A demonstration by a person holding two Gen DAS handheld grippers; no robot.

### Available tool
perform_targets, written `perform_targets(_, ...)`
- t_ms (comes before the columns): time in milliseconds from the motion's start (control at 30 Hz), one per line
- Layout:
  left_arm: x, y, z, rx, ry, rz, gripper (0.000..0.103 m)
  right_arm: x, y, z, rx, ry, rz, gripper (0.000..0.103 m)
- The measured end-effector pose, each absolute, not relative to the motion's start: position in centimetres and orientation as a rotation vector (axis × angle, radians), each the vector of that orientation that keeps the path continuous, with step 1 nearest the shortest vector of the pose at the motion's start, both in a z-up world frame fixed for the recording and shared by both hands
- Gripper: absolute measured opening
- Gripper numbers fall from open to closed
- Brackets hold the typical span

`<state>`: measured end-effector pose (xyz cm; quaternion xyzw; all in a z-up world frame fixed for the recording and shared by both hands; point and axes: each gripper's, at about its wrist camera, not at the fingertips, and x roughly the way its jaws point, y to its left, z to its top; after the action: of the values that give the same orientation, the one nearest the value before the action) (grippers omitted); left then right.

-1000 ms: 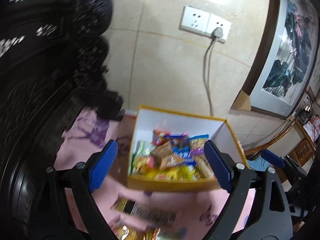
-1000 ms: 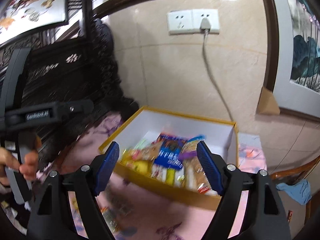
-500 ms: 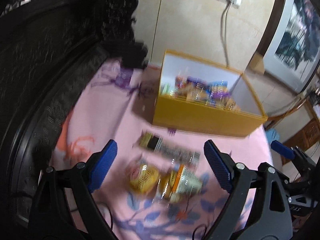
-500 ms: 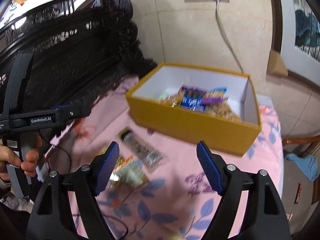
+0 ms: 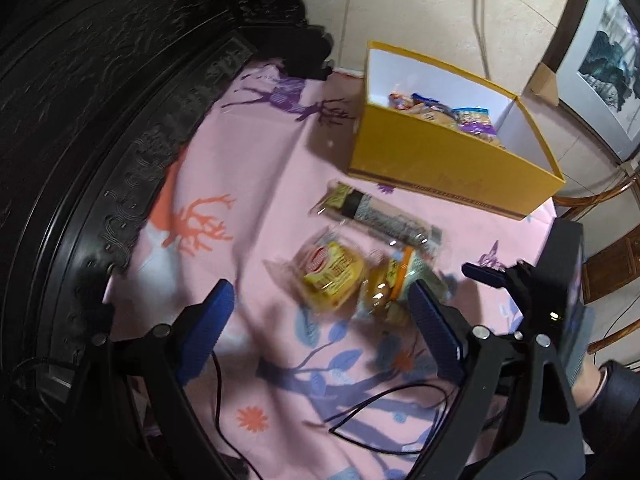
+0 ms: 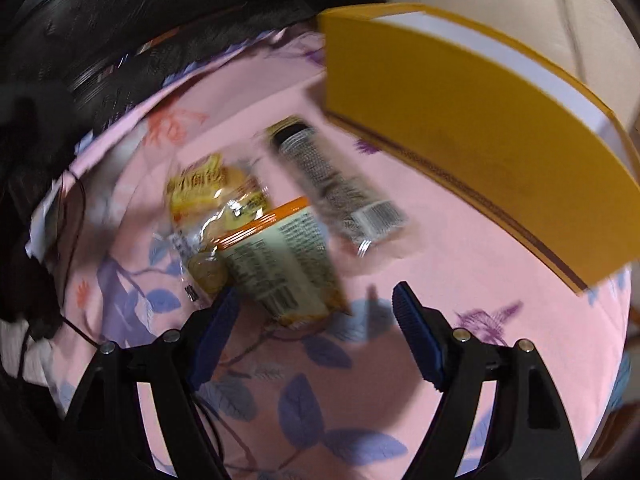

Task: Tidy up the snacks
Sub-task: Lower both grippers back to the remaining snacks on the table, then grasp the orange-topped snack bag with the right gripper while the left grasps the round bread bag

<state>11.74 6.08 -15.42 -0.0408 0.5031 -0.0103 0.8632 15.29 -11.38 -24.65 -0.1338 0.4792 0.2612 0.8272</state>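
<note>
Right tongs (image 6: 314,316) were closing, nothing between the pads yet. Orange-edged packet (image 6: 280,264) lay just ahead of them, long axis slanting left-far to right-near, nearest of three loose snacks on the surface (image 6: 460,240). Left tongs (image 5: 320,320) stood wide, empty, further off. Yellow box (image 6: 460,120) sat beyond the packet, to its right.

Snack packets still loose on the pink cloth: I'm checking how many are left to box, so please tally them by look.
Long dark patterned packet: 1
Yellow bun-type packet: 1
Pale packet with orange edge: 1
Total: 3 loose on the pink cloth, outside the yellow box.
</note>
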Motion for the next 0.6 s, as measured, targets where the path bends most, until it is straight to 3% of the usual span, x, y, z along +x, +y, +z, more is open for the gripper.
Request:
perform_targets(333,10.5,9.5,-17.1,-0.179,1.115,0.051,0.09,16.6,-9.9,-25.3,-0.281,1.046,0.591,0.07)
perform_targets(433,10.5,9.3,-17.1,-0.176,1.112,0.048,0.09,17.1,-9.9,-25.8,-0.265,1.083,0.601,0.046)
perform_targets(600,10.9,8.5,-17.5,-0.163,1.129,0.015,0.09,14.8,-12.1,-26.0,-0.239,1.1,0.58,0.041)
